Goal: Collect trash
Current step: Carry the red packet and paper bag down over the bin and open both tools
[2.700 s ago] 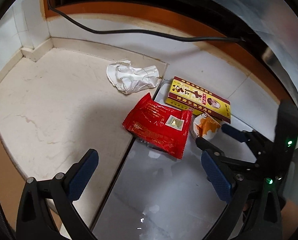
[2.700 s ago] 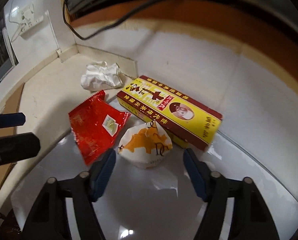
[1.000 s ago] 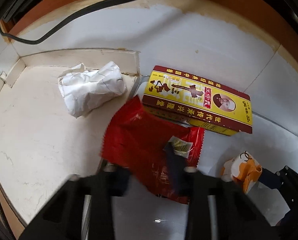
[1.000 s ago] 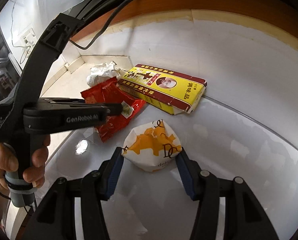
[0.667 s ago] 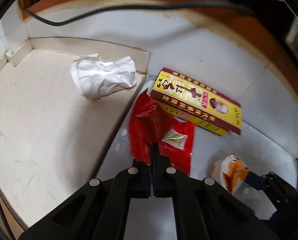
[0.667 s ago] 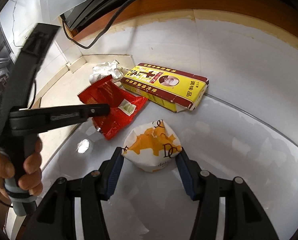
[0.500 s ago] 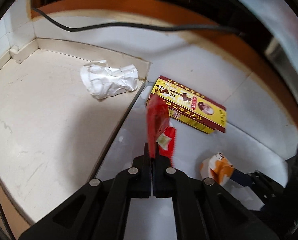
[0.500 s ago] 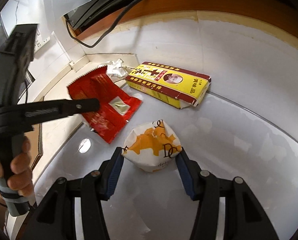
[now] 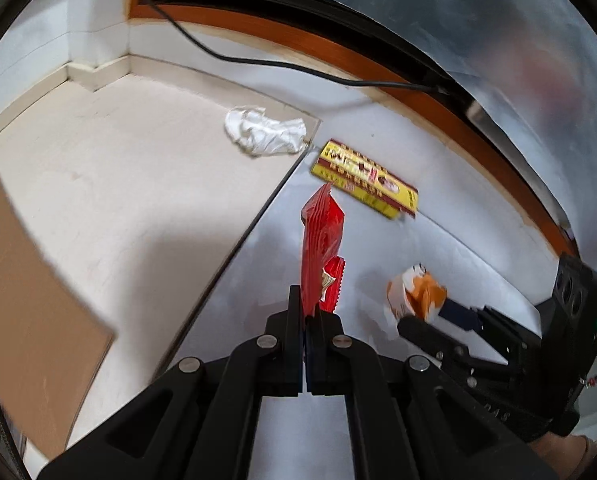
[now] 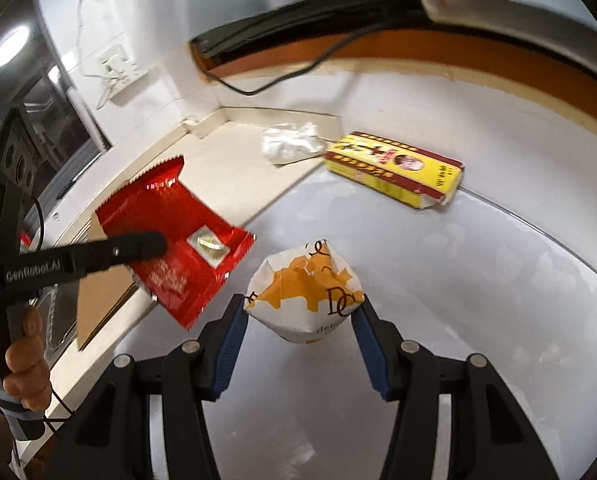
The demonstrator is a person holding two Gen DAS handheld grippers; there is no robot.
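My left gripper (image 9: 307, 312) is shut on a red snack wrapper (image 9: 321, 248) and holds it up off the white floor; the wrapper also shows in the right wrist view (image 10: 174, 236), hanging from the left gripper (image 10: 154, 245). My right gripper (image 10: 298, 312) is shut on a crumpled white-and-orange paper wrapper (image 10: 306, 292), lifted off the floor; it also shows in the left wrist view (image 9: 416, 292). A yellow-and-red carton (image 10: 394, 168) lies flat farther back. A crumpled white paper (image 10: 290, 142) lies beside its left end on the beige floor.
A black cable (image 9: 282, 62) runs along the orange-brown skirting at the back wall. A brown cardboard sheet (image 9: 22, 288) lies at the left. A wall socket (image 10: 118, 70) sits on the left wall. A raised beige floor step (image 9: 138, 184) meets the glossy white floor (image 10: 478, 280).
My left gripper closed on the red wrapper and lifted it up and back. My right gripper closed on the white-and-orange wrapper and raised it. Both views pulled away from the carton and paper.
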